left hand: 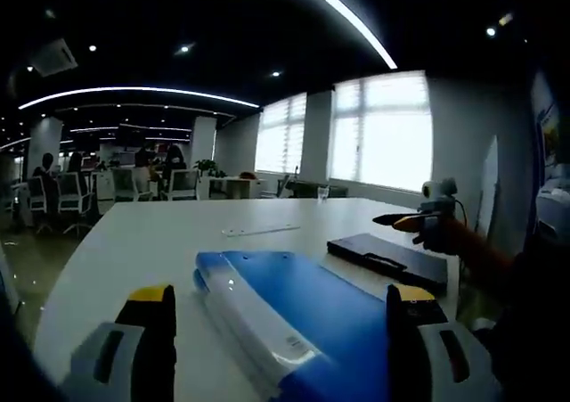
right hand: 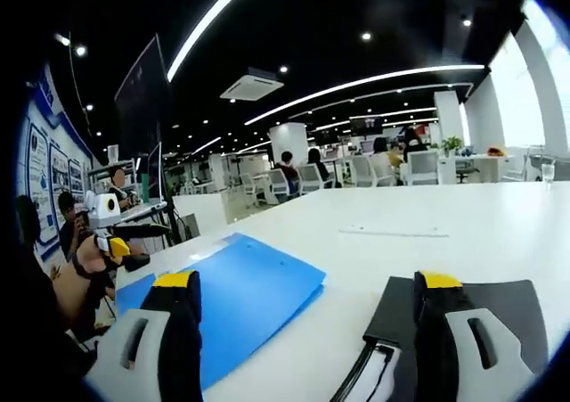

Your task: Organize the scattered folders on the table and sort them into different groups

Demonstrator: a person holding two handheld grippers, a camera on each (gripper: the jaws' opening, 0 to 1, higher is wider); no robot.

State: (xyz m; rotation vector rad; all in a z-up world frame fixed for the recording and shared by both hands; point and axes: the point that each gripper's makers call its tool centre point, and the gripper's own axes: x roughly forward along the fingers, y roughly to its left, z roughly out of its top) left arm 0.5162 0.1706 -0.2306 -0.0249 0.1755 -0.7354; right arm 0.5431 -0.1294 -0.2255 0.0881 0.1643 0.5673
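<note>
A blue folder (left hand: 312, 317) lies on the white table (left hand: 134, 242), with a pale layer showing along its left edge. My left gripper (left hand: 280, 308) is open, one jaw on each side of the folder's near end. Beyond it lies a black folder (left hand: 387, 259), and my right gripper (left hand: 419, 222) hovers at that folder's far right. In the right gripper view, the blue folder (right hand: 240, 295) lies left of centre. The black folder (right hand: 512, 308) sits under the right jaw of my open right gripper (right hand: 307, 299). My left gripper (right hand: 120, 242) shows at the far left, held by a hand.
A thin clear strip (left hand: 260, 230) lies flat further back on the table (right hand: 463, 215), seen again as the strip (right hand: 392, 233). Office chairs (left hand: 67, 197) and seated people stand beyond the table's far edge. Windows (left hand: 383, 130) line the wall.
</note>
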